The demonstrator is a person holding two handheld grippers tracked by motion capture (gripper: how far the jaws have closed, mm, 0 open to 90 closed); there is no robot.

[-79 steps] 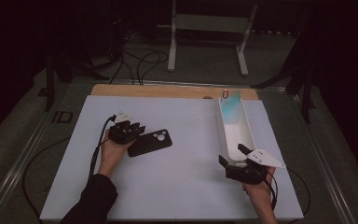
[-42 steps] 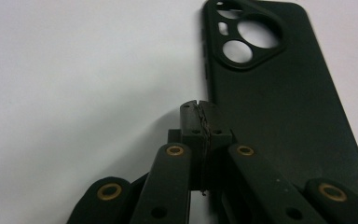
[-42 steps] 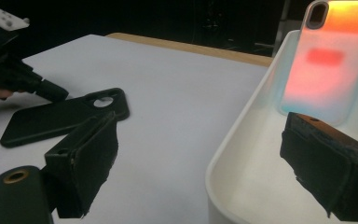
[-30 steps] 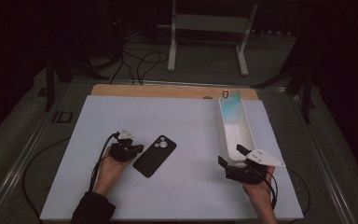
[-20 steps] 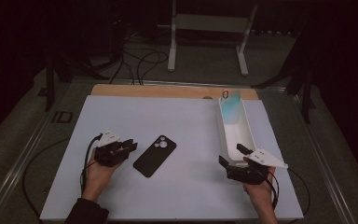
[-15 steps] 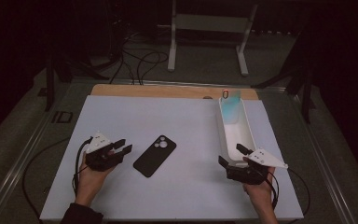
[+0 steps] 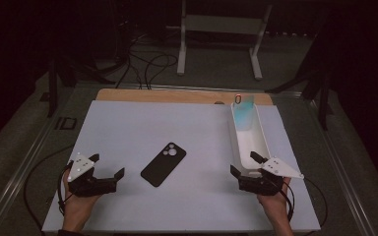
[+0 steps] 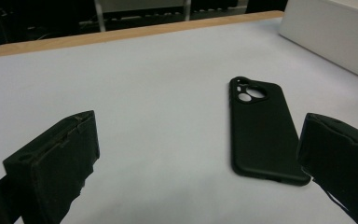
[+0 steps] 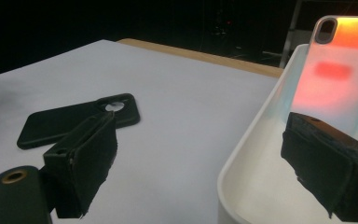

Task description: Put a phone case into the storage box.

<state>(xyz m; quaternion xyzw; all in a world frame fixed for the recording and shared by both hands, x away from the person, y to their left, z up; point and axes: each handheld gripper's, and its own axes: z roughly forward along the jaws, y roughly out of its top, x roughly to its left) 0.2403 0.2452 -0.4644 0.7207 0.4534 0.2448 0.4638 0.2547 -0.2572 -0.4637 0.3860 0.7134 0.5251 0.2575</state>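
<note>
Left tongs (image 7: 109,167) withdrawn, jaws just opened; black phone case (image 7: 164,163) flat, camera cutouts visible.

table (image 7: 128,128): white top, wooden far edge | black phone case (image 7: 163,163): flat, mid-table | white tray (image 7: 260,142): right side, lengthwise

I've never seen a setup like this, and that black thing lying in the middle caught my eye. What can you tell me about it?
It is a black phone case, matte and rubbery-looking, with rounded corners and a cluster of round camera cut-outs at its far end. It lies flat with its back up on the white table, set at a slant. Nothing touches it: the left tool, jaws open, sits apart to its left, and the white tray stands well to its right.
</note>
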